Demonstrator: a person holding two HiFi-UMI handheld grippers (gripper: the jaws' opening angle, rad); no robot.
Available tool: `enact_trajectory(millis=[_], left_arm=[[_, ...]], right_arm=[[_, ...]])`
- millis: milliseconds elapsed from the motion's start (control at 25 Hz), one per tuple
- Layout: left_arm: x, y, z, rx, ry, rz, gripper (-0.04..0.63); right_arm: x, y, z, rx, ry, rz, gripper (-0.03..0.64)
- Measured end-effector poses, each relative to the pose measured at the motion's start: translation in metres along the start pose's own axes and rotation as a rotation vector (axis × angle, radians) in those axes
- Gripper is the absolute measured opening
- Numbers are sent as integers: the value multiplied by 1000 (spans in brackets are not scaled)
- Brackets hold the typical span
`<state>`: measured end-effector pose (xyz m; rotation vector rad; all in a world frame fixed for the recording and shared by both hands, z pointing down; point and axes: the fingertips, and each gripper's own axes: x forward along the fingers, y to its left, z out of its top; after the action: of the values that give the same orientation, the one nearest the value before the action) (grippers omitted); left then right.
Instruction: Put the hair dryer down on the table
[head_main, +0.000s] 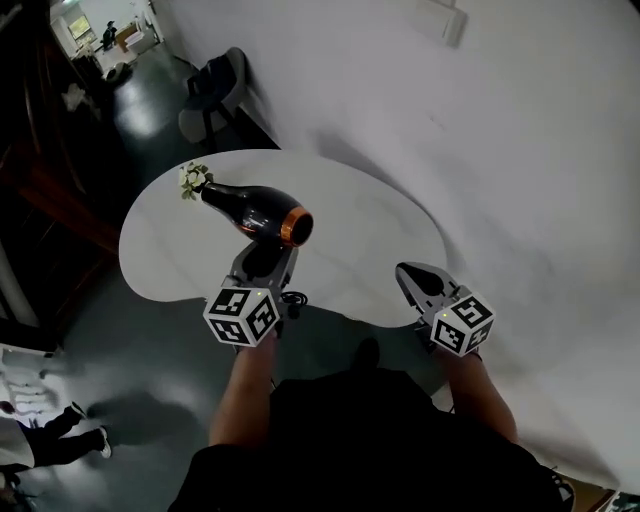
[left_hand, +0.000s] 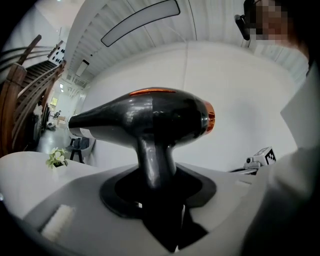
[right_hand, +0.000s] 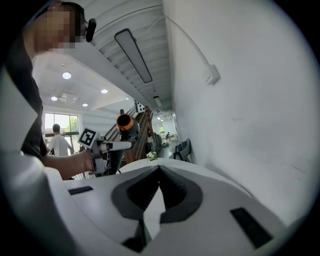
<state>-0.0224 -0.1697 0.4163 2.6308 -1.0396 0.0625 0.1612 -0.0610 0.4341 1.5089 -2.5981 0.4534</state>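
My left gripper (head_main: 265, 262) is shut on the handle of a black hair dryer (head_main: 258, 212) with an orange ring at its rear. The dryer is held upright over the near part of the white rounded table (head_main: 190, 270), its nozzle pointing to the far left. In the left gripper view the handle of the hair dryer (left_hand: 150, 120) stands up out of the closed jaws of that gripper (left_hand: 157, 185). My right gripper (head_main: 412, 272) hovers at the table's near right edge. Its jaws meet at the tips with nothing between them (right_hand: 159, 170). From there the hair dryer (right_hand: 125, 122) shows off to the left.
A small bunch of white flowers (head_main: 192, 180) stands at the table's far left edge. A grey chair (head_main: 215, 90) sits beyond the table by the white wall. Dark wooden stairs rise at the left. A person (head_main: 50, 430) is on the floor at the lower left.
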Motion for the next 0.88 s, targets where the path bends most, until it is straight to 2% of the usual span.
enact_trajectory(millis=[120, 280, 440, 680, 880], left_arm=[[29, -15, -1, -10, -6, 33, 181], [53, -29, -5, -15, 9, 54, 181], [84, -24, -8, -39, 27, 67, 181], [113, -5, -7, -81, 39, 51, 181], [151, 20, -19, -141, 88, 39, 181]], right_arm=[[1, -35, -1, 11, 11, 50, 11], [11, -53, 2, 14, 21, 113, 12], [31, -69, 5, 16, 34, 164, 12], [49, -85, 13, 16, 32, 151, 12], [65, -107, 5, 44, 80, 114, 12]])
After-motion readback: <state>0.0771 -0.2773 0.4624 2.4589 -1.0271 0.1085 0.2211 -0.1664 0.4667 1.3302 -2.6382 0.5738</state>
